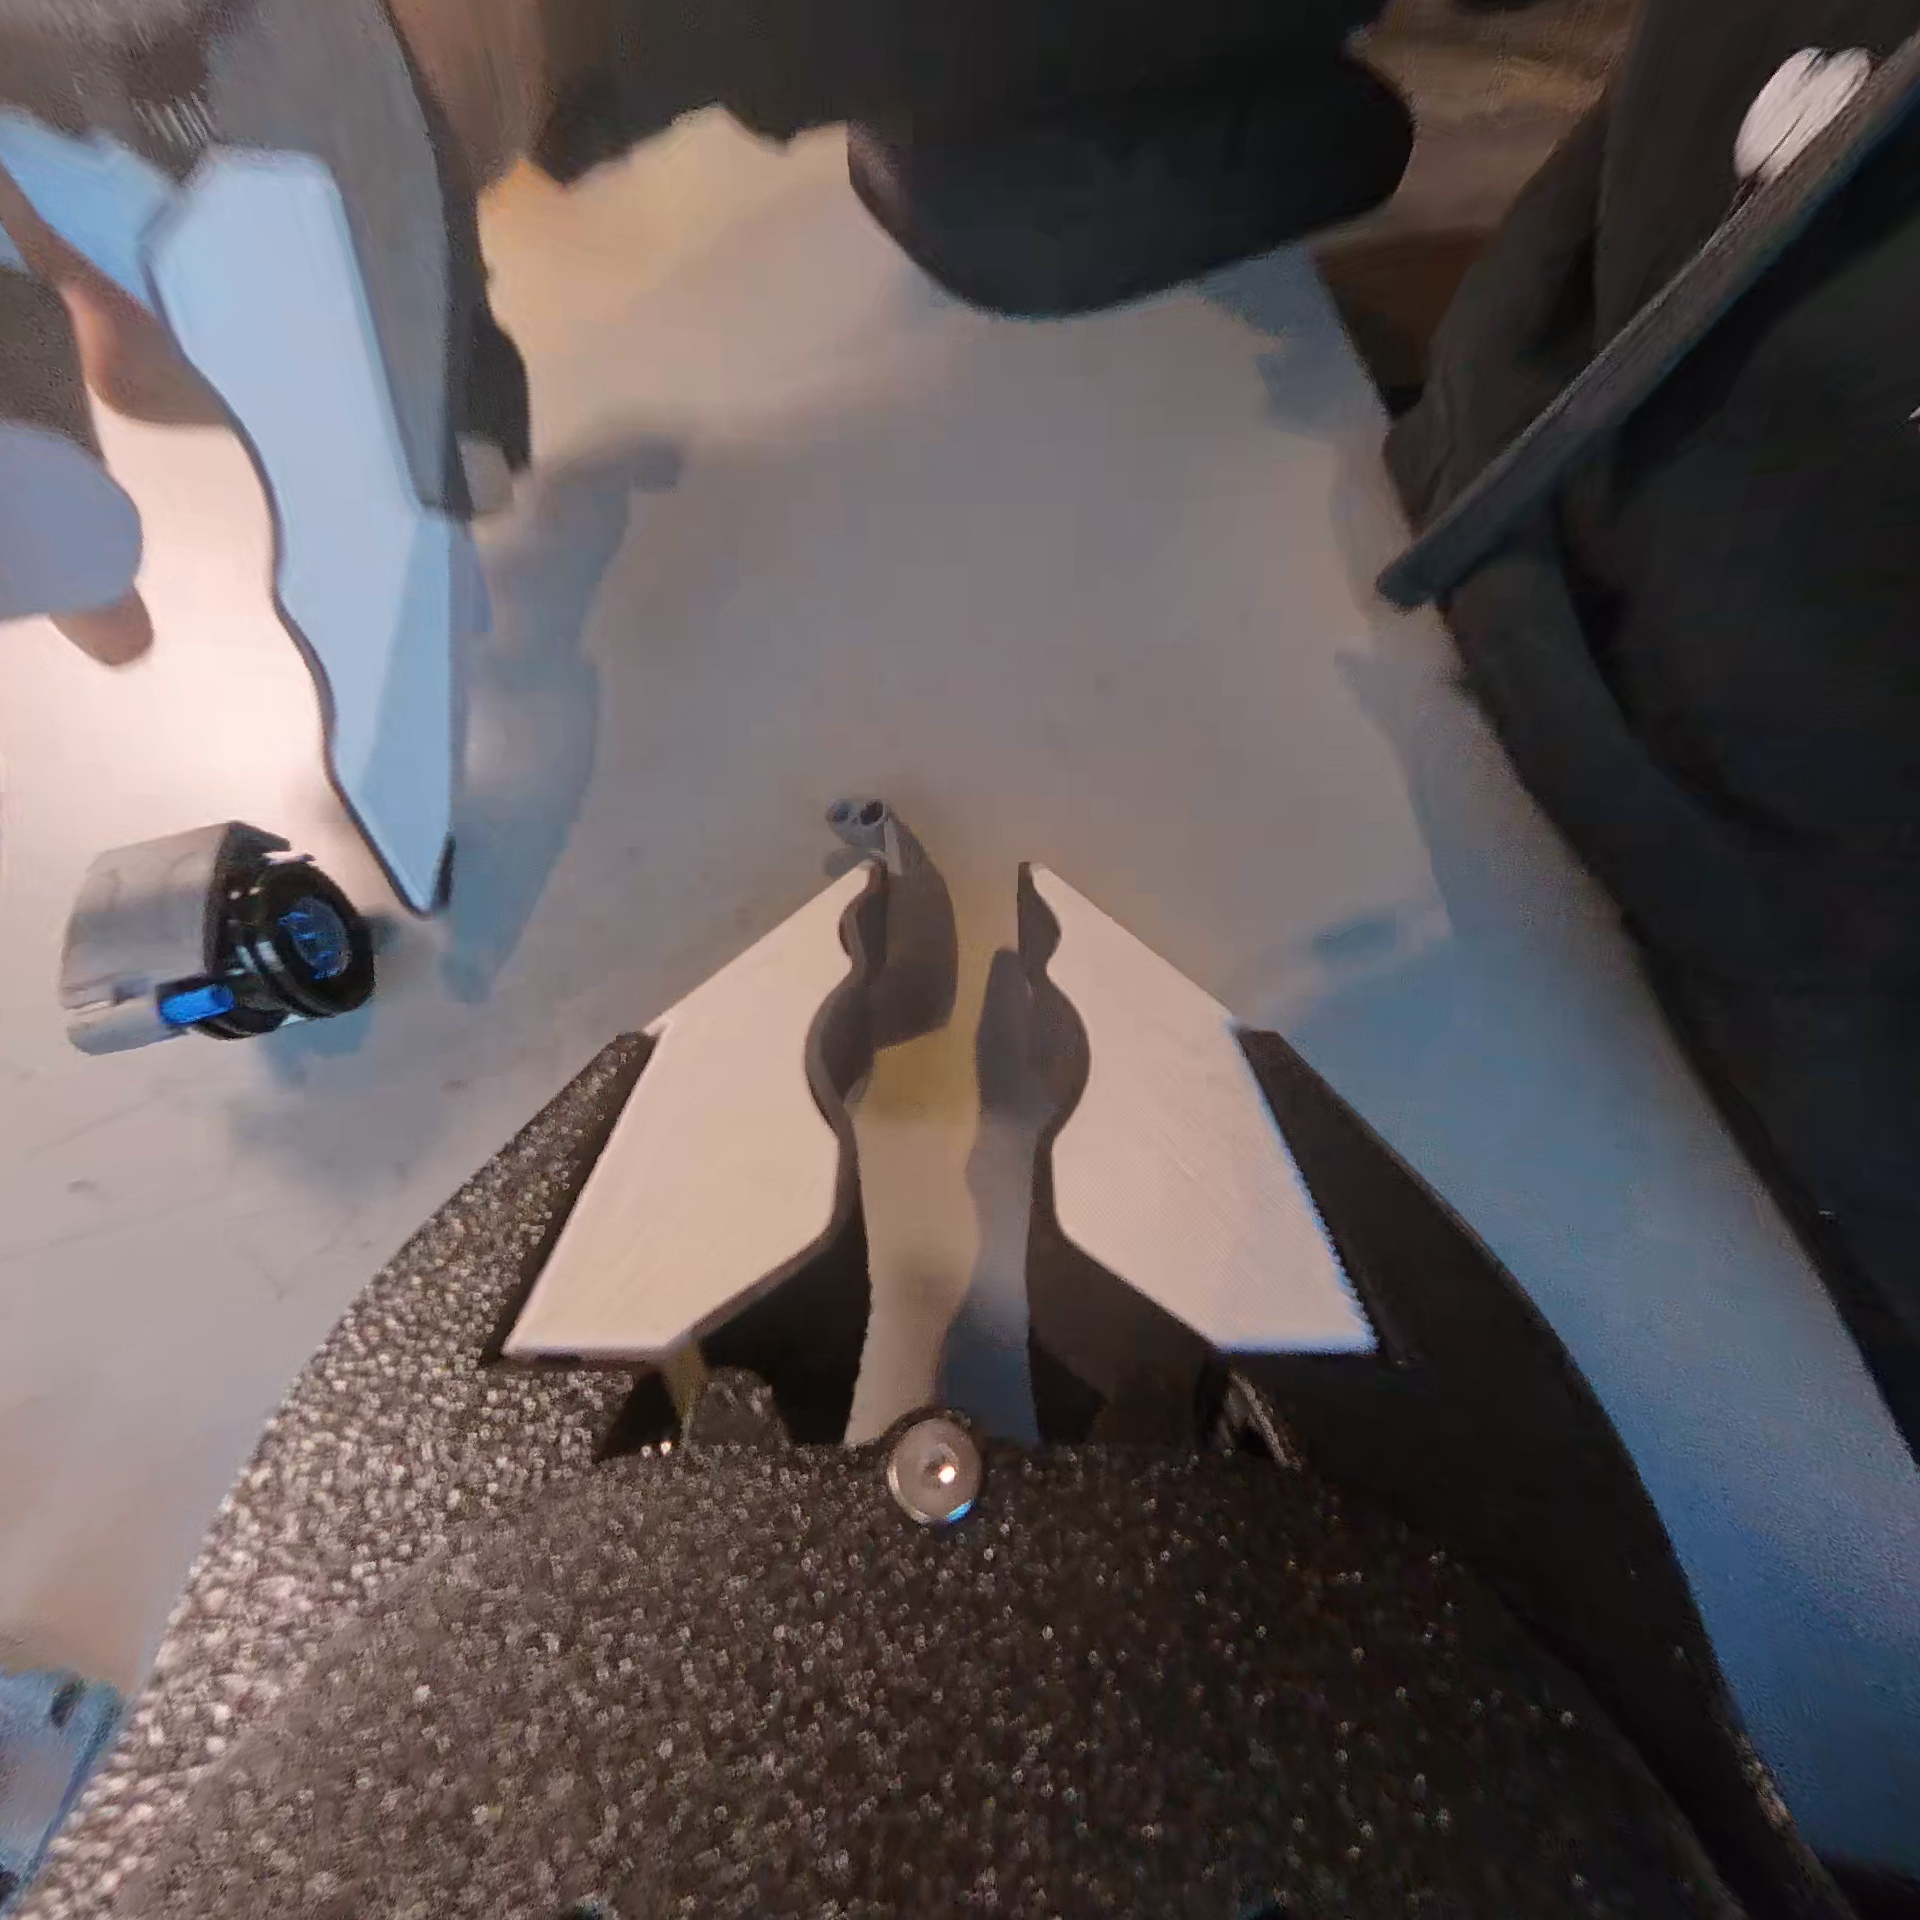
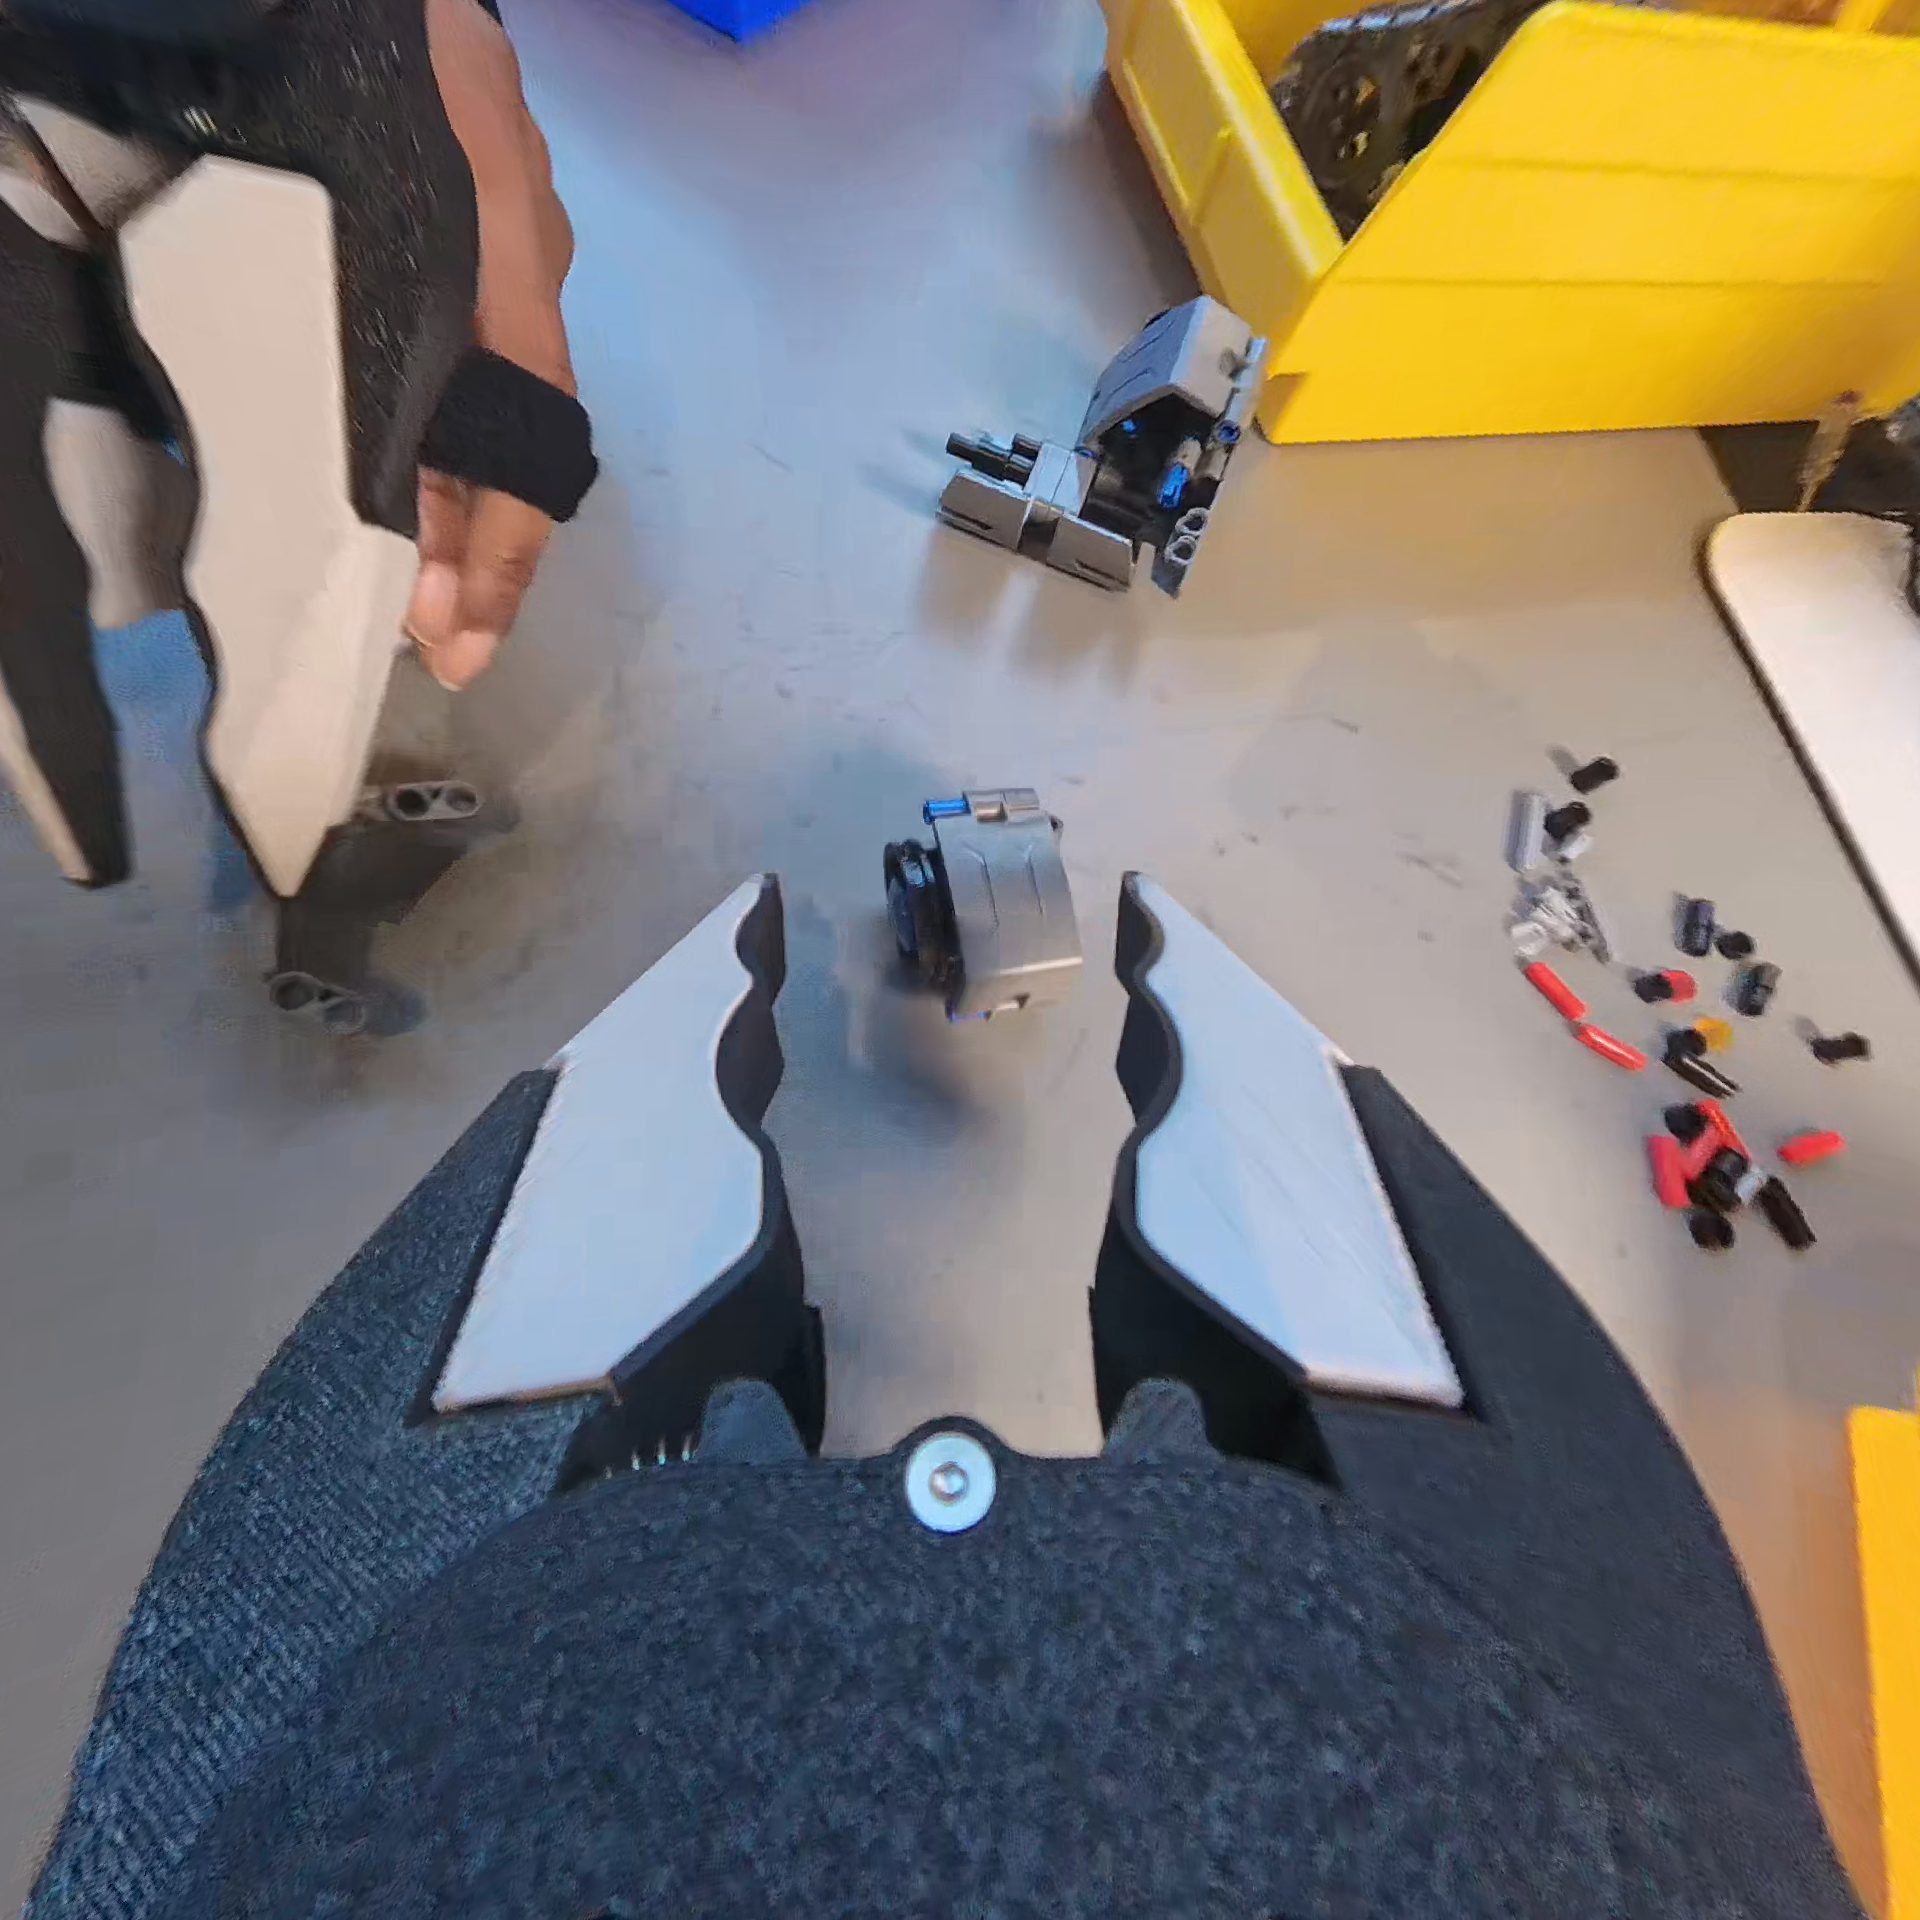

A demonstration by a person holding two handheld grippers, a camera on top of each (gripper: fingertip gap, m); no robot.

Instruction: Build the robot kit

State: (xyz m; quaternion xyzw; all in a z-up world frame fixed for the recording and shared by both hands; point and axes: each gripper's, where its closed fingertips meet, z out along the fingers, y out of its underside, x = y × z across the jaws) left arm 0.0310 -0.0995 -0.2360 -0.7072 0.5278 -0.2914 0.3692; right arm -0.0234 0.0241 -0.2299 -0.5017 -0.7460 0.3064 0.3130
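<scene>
Small grey moulded-plastic wheel housing with a black ribbed hub and blue pin lies on the matte grey tabletop, just ahead of the right gripper, centred on the gap between its wavy-edged white fingers; jaws wide, not touching it. Left of the housing, the left gripper, pebbled black body, jaws narrow with a slim gap; a short grey two-hole beam piece lies at its left fingertip, contact unclear. The housing also shows in the left wrist view. Beyond the housing, a bigger grey and black brick assembly beside a glossy yellow plastic bin. Right of the housing, scattered small red and black pins.
</scene>
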